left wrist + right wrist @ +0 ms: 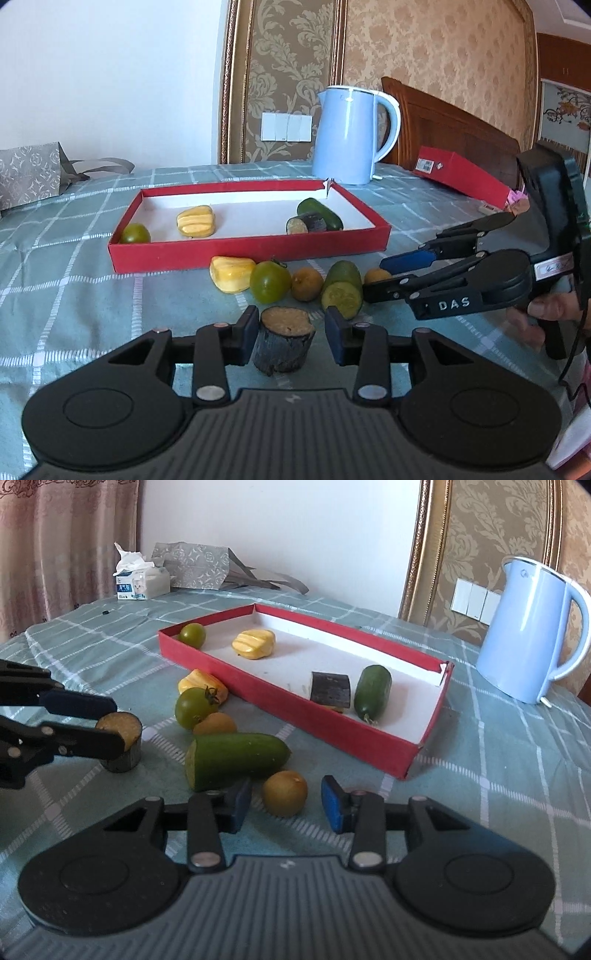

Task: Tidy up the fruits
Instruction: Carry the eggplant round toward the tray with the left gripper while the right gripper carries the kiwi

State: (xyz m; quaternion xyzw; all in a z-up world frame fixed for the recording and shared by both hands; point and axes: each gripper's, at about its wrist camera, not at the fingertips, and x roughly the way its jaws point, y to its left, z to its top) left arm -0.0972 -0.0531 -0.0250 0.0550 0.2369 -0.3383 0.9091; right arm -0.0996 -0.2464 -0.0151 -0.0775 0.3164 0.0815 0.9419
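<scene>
In the left wrist view my left gripper (291,325) stands open around a dark eggplant stub (284,343) that rests upright on the cloth; a gap shows at its right pad. My right gripper (286,797) is open too, with a small yellow-brown fruit (284,792) lying between its fingers and cloth showing on both sides. The red tray (251,254) holds a green tomato (136,233), a yellow piece (195,220), an eggplant piece (306,224) and a cucumber (321,212). In front of it lie another yellow piece (231,274), a tomato (269,282), a second small fruit (306,284) and a cucumber half (341,291).
A blue kettle (347,136) stands behind the tray's right end. A red box (465,173) lies at the far right, a patterned paper bag (29,173) at the far left, a tissue pack (140,583) beside it. A hand (546,310) holds the right gripper.
</scene>
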